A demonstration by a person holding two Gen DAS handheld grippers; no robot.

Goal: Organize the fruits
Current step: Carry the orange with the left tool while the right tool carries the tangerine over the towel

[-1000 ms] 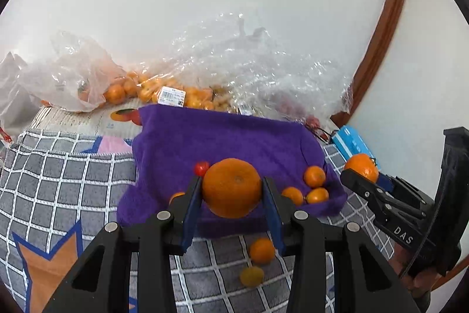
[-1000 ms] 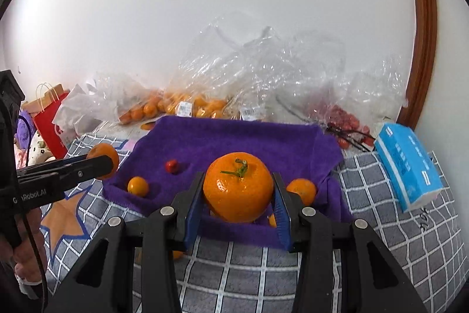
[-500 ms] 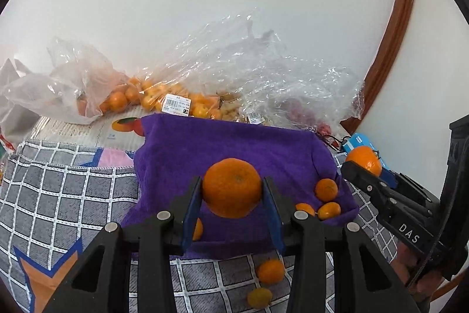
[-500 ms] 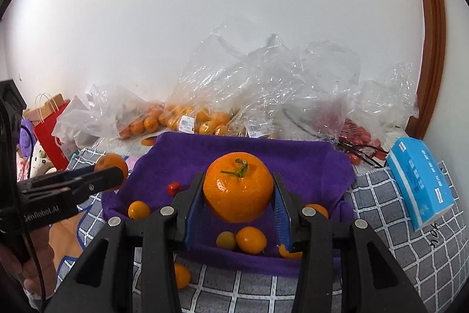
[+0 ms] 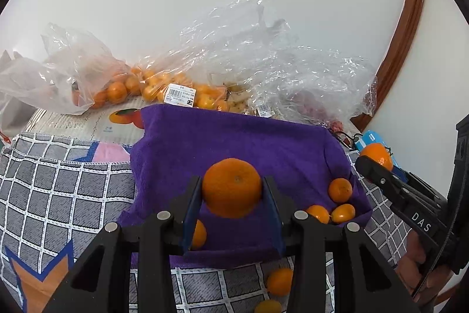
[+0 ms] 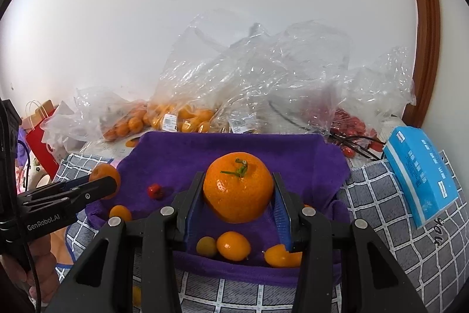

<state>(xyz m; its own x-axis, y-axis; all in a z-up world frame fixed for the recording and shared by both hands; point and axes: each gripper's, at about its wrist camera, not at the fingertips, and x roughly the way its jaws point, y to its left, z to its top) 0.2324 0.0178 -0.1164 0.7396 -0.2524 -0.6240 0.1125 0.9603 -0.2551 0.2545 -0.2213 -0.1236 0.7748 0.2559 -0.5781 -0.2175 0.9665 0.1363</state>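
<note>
While both grippers hang over the purple towel (image 5: 234,143), each one grips an orange.

The left gripper (image 5: 231,206) has its jaws clenched on a stemless orange (image 5: 231,187); the right gripper (image 6: 239,203) has its jaws clenched on a stemmed orange (image 6: 238,187) — both fruits are held above the towel's middle, clear of the cloth. Small citrus (image 6: 233,245) lie along the towel's near edge, more (image 5: 340,189) sit by its right edge, and a red fruit (image 6: 154,191) rests toward its left side. Two small ones (image 5: 280,280) lie off the towel on the checked cloth (image 5: 67,195) just past its near edge. Bags of fruit (image 6: 181,119) crowd the towel's far edge — a blue box (image 6: 422,175) lies at the right.
</note>
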